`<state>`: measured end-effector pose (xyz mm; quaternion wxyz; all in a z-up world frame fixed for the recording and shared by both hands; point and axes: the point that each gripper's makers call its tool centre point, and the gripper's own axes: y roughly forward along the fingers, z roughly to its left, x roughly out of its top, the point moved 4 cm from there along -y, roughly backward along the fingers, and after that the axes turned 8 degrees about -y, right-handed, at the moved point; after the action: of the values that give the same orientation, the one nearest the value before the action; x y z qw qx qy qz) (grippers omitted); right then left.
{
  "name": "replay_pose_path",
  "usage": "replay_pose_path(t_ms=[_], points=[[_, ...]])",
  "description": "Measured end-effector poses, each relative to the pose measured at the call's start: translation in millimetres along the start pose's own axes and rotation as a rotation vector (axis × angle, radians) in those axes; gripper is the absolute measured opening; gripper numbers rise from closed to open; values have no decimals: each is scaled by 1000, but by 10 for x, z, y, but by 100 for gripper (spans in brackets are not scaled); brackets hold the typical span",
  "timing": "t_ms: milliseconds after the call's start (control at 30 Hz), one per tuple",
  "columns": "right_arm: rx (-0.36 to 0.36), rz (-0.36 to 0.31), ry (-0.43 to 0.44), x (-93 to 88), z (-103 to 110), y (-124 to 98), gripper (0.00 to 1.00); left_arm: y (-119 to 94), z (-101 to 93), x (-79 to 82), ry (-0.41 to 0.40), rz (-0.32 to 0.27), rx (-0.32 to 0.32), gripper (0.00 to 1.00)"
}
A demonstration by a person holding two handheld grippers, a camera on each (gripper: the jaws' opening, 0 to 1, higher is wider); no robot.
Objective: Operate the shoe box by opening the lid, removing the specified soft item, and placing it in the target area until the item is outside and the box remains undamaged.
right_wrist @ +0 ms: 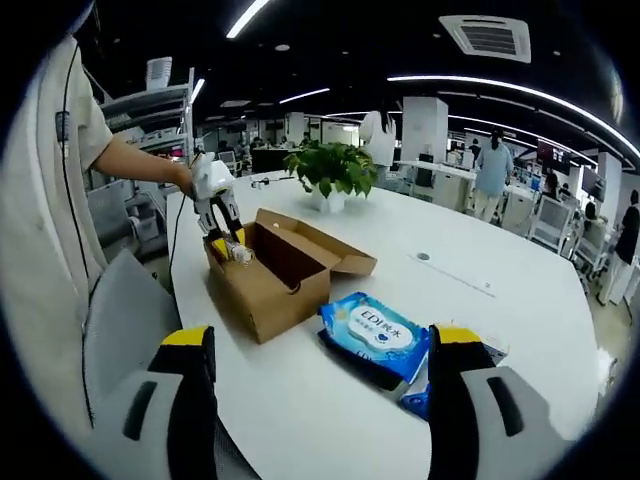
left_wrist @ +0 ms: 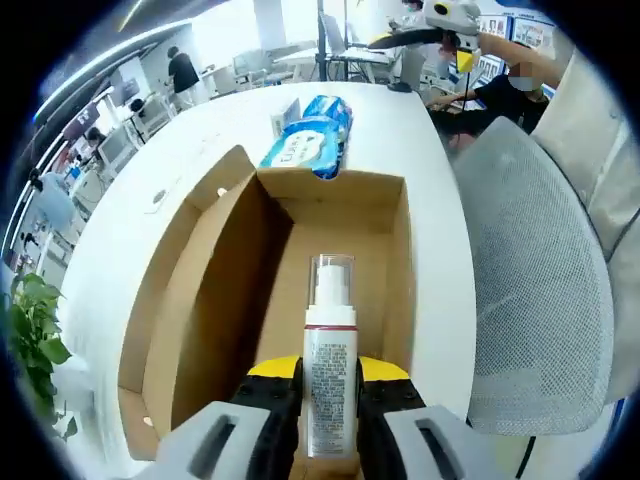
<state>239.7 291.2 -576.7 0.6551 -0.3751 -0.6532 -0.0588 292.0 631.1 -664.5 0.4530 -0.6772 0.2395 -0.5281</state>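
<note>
Left gripper (left_wrist: 329, 400) clamped on a white spray bottle (left_wrist: 329, 370) over the open shoe box (left_wrist: 200, 300), label unreadable, right gripper (right_wrist: 320, 400) jaws wide apart, blue wipes packs (right_wrist: 375, 340) beside the box on the white table (right_wrist: 480, 300).

The open brown cardboard shoe box (right_wrist: 275, 272) sits on the white round counter (right_wrist: 500, 330), lid flap lying open beside it. A white pump bottle (left_wrist: 330, 370) stands over the box between the left gripper (left_wrist: 329, 400) jaws. Blue soft wipe packs (right_wrist: 373, 337) lie just beyond the box's far end, a potted green plant (right_wrist: 330, 172) behind it.
</note>
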Motion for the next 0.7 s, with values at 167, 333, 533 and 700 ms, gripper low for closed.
replay_pose_path(t_ms=[167,333,533,700], points=[[22,-20,-4,67,68,65,77,-62,-85,151,-16,-64,-1,20],[38,-38,-3,119,121,122,72,-88,-158,260,-32,-111,-6,20],[59,-69,11,199,193,192,67,-157,-303,462,-64,-198,-15,20],[78,-92,21,253,261,261,64,-196,-414,593,-91,-259,-27,20]])
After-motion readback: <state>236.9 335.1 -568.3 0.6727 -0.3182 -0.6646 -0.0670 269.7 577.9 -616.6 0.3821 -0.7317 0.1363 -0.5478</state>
